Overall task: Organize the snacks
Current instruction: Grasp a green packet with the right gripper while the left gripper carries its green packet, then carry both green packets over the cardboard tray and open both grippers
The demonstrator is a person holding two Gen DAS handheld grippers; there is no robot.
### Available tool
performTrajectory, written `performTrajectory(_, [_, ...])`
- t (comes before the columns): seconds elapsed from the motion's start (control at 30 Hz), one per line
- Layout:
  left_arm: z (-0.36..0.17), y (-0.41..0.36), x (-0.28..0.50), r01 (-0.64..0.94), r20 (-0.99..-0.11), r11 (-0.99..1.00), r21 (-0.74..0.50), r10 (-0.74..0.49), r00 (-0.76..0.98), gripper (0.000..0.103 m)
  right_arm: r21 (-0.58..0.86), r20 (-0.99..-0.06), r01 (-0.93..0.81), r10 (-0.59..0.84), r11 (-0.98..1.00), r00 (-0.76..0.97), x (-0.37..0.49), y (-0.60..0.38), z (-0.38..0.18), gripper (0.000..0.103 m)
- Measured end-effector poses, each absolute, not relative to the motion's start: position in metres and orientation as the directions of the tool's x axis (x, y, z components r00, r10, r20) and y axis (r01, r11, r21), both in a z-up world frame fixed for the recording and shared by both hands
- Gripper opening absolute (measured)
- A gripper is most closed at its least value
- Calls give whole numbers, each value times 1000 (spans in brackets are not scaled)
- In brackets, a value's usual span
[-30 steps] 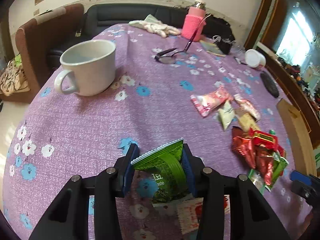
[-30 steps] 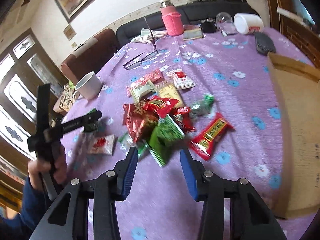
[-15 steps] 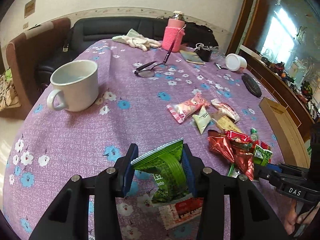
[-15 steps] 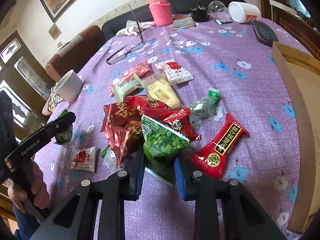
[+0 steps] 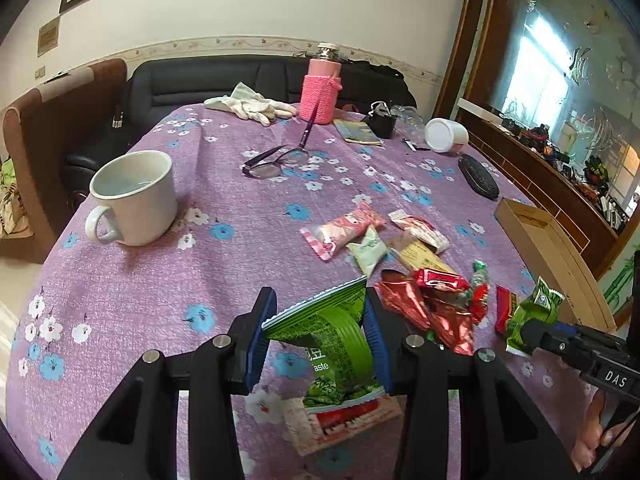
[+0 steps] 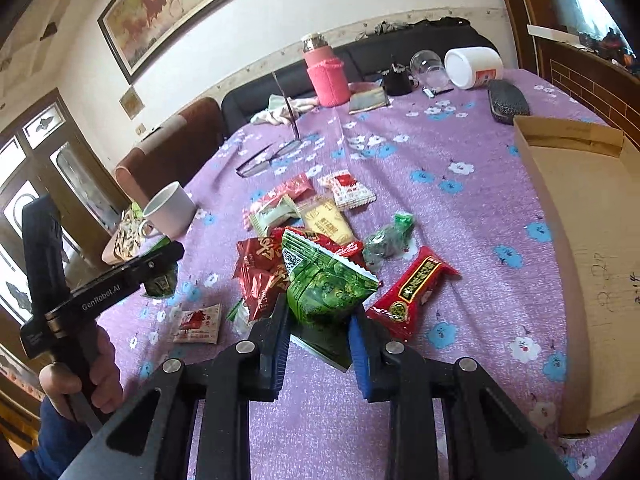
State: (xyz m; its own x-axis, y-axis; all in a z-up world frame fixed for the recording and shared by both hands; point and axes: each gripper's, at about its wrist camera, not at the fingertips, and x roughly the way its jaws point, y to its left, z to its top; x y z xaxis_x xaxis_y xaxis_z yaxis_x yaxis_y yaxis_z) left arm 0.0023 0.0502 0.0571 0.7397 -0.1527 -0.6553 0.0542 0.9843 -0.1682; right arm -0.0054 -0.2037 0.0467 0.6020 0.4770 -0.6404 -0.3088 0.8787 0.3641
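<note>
My left gripper point(image 5: 320, 320) is shut on a green snack packet point(image 5: 328, 332) and holds it above the purple floral tablecloth point(image 5: 160, 280). A white-and-red sachet point(image 5: 340, 420) lies below it. My right gripper point(image 6: 320, 312) is shut on a second green packet point(image 6: 324, 280), lifted just off the snack pile point(image 6: 320, 220). A long red packet point(image 6: 416, 292) lies to its right. An open cardboard box point(image 6: 592, 240) sits at the table's right edge. In the left wrist view the right gripper point(image 5: 528, 332) and its packet point(image 5: 536, 312) show at the right.
A white mug point(image 5: 132, 196) stands at the left. Glasses point(image 5: 272, 160), a pink bottle point(image 5: 320, 92), white gloves point(image 5: 248, 106), a tipped white jar point(image 5: 444, 134) and a black case point(image 5: 478, 176) lie at the back. A hand point(image 6: 80, 380) holds the left gripper's handle.
My right gripper closed on the green packet at the front of the pile and raised it. My left gripper rose and swung a little with its packet still held.
</note>
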Motion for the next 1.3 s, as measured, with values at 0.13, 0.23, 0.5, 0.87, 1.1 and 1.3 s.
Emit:
performTrajectory(0.13, [64, 38, -4, 73, -649, 985, -159, -160, 744, 42, 367, -624, -304, 475, 879, 620, -8, -214, 52, 29])
performTrajectory(0.23, [67, 24, -7, 103, -650, 978, -180, -197, 734, 42, 388, -613, -289, 479, 875, 628, -8, -227, 55, 29])
performTrajectory(0.5, [73, -28, -7, 192, -654, 966, -172, -258, 711, 42, 432, -580, -232, 466, 872, 668, -9, -266, 63, 29])
performTrajectory(0.87, [78, -110, 6, 305, -662, 941, -147, -323, 676, 42, 496, -539, -117, 410, 861, 736, -2, -337, 66, 29])
performTrajectory(1.1, [76, -160, 15, 366, -678, 922, -125, -349, 647, 42, 522, -530, -65, 383, 850, 757, 0, -373, 64, 29])
performTrajectory(1.3, [82, -194, 27, 400, -671, 909, -122, -372, 641, 42, 533, -522, -14, 342, 846, 781, 4, -403, 73, 29])
